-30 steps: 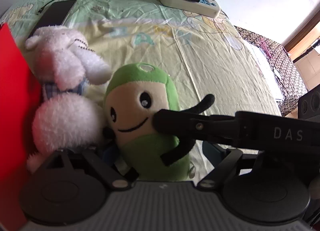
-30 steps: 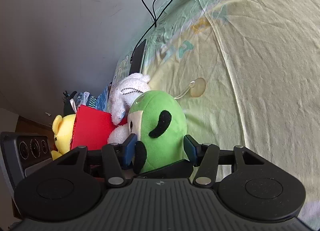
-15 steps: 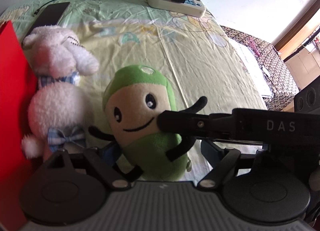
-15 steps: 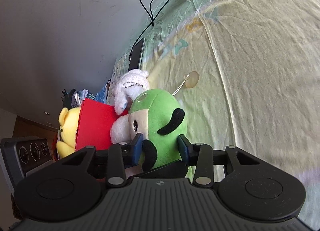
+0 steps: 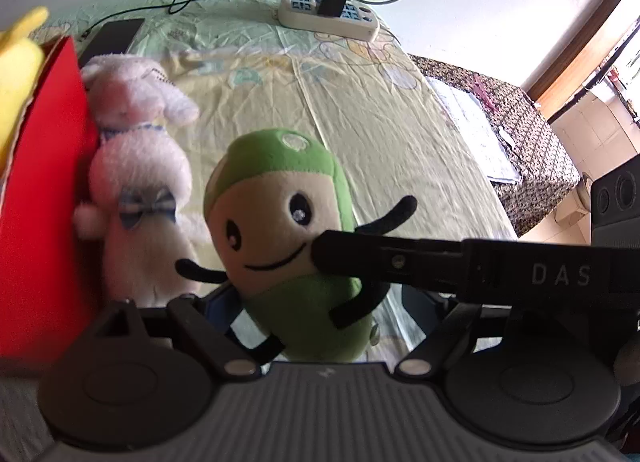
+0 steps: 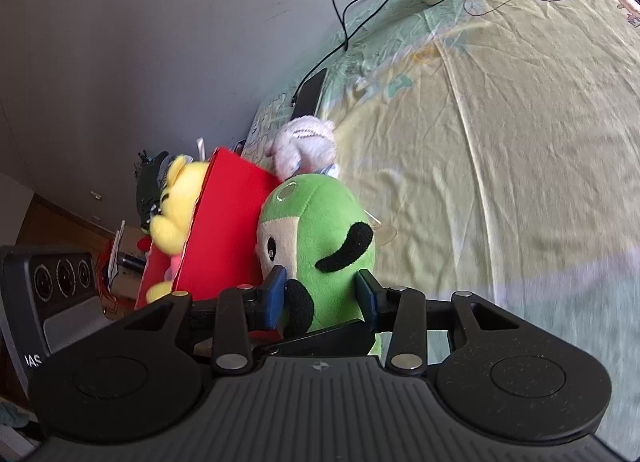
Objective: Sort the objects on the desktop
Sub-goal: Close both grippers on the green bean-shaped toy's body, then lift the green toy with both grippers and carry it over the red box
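bed, yellow cartoon sheet (image 6: 500,141). right gripper (image 6: 322,294) clamped on green plush (image 6: 320,238), beside red box (image 6: 224,229) holding yellow plush (image 6: 180,205). left gripper (image 5: 316,306) apart around it. white bunny plush (image 5: 136,157) against box. risk: soft body slips from pinch, snags box rim.

Left gripper (image 5: 316,302) fingertips hidden behind the green plush (image 5: 280,229); jaw gap unreadable. Red box (image 5: 40,197) to its left cut by frame edge. Yellow plush (image 6: 180,205) half hidden inside box. White plush (image 6: 304,141) motion-blurred beyond right gripper (image 6: 322,294).
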Demonstrator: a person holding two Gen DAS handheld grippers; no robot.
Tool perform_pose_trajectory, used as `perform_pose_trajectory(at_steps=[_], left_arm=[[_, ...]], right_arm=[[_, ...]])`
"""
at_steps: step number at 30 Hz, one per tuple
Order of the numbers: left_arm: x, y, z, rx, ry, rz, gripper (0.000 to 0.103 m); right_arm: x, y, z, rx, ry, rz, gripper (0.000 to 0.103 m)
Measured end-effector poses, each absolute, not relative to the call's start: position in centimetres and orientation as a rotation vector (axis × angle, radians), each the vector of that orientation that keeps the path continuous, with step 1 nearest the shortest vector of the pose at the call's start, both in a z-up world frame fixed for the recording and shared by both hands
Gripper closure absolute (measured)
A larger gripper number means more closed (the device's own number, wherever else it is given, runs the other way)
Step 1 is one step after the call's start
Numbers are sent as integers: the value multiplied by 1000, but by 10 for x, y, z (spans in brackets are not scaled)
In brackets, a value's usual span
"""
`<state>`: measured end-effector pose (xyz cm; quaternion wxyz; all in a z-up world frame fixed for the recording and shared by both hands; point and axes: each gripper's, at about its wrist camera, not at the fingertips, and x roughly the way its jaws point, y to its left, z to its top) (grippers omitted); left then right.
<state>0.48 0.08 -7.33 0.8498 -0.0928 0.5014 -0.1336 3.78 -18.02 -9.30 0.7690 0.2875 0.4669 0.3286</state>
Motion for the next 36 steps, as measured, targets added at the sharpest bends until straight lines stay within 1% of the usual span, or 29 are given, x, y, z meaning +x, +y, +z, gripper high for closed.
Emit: perform_pose_trajectory(at_steps=[8,13,21,29,36], left_arm=[[-26,-4,-61,-79,1034,-286,19],[-35,9,-51,-87,1012,-339,19],[-59,51,-23,-91,952,-425,19],[-80,95,18,-94,833,-497,19],[-95,134,33,-87,774,-515,19]], right_arm=[[3,-167,-80,562,970,757,61],[-17,-155,-65,523,908,724,61],[-43,-128,-44,568,858,692,61],[-68,-99,-13,639,749,681,61],[-85,-64,1,635,686,687,61]])
